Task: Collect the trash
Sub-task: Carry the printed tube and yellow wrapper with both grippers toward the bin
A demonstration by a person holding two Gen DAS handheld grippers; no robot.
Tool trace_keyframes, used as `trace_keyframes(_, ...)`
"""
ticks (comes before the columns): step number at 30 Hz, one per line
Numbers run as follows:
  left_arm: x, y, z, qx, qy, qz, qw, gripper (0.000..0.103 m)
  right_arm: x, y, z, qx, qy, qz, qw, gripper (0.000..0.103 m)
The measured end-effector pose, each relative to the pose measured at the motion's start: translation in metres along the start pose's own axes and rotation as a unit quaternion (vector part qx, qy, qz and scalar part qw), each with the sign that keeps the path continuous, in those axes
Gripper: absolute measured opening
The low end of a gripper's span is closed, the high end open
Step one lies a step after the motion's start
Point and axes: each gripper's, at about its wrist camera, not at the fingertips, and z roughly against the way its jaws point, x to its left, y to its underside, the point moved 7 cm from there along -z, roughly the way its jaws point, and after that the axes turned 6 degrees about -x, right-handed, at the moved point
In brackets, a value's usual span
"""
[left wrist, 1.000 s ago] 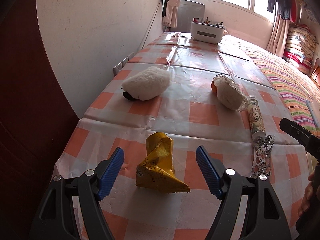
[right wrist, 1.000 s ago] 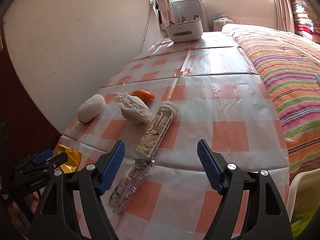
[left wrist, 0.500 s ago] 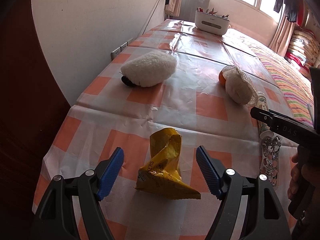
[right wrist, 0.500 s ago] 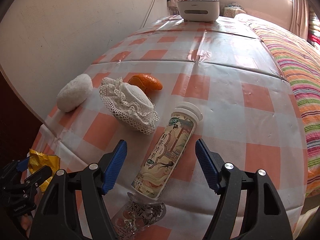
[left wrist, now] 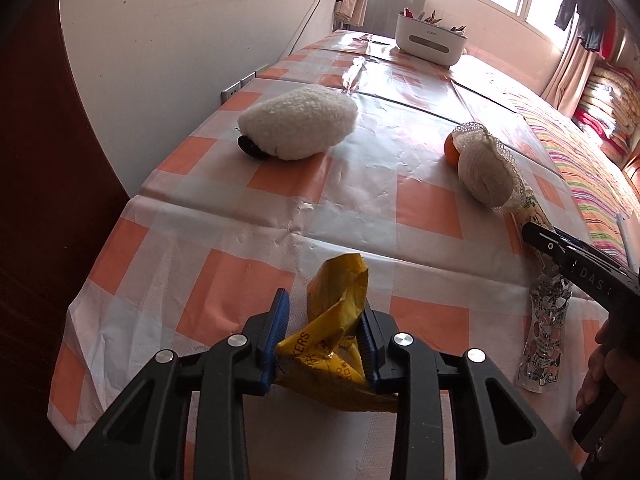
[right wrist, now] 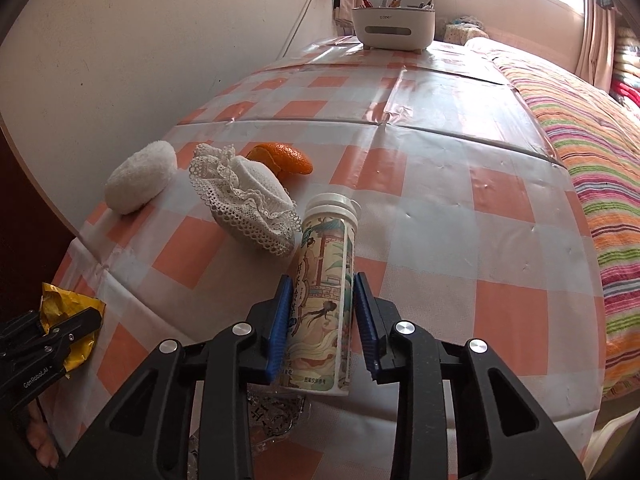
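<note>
Wrapper point(left wrist: 336, 344) sits pinched in left claw point(left wrist: 322, 344); right claw point(right wrist: 322, 320) clasps bottle point(right wrist: 326, 280), base hidden.

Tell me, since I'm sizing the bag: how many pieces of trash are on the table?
4 visible: yellow wrapper in the left tool, tube bottle between the right tool pads, clear printed wrapper beside it, orange peel behind the lace cloth. More may be hidden.

One yellow snack wrapper point(left wrist: 336, 344), one printed drink tube point(right wrist: 324, 304), one crumpled clear wrapper point(left wrist: 544, 344), one orange peel point(right wrist: 286, 159), one lace-trimmed cloth point(right wrist: 248, 204), one fluffy white plush point(left wrist: 298, 122), one white bin point(right wrist: 394, 26), two grippers, left gripper point(left wrist: 323, 338), right gripper point(right wrist: 322, 318).
</note>
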Motion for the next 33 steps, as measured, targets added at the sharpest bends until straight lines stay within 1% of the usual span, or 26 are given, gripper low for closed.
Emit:
trace_keyframes(3,-0.003,-0.001,0.006,-0.011,0.007,0.003,0.9999,0.03,-0.004,-0.001,0.01,-0.012,-0.007,-0.012,1.0,0.028)
trace_keyframes(7,-0.011,-0.003,0.015,-0.027,0.01,-0.004,0.9996,0.03,-0.01,-0.002,0.023,-0.026,-0.01,-0.022,0.999,0.028)
trace_keyframes(18,-0.04,-0.008,0.034,-0.06,0.037,-0.02,0.9973,0.03,-0.028,0.003,0.05,-0.045,-0.015,-0.039,0.998,0.028)
trace_keyframes(33,-0.092,-0.007,0.045,-0.08,0.078,-0.056,0.9921,0.03,-0.058,0.017,0.088,-0.064,-0.004,-0.054,0.996,0.028)
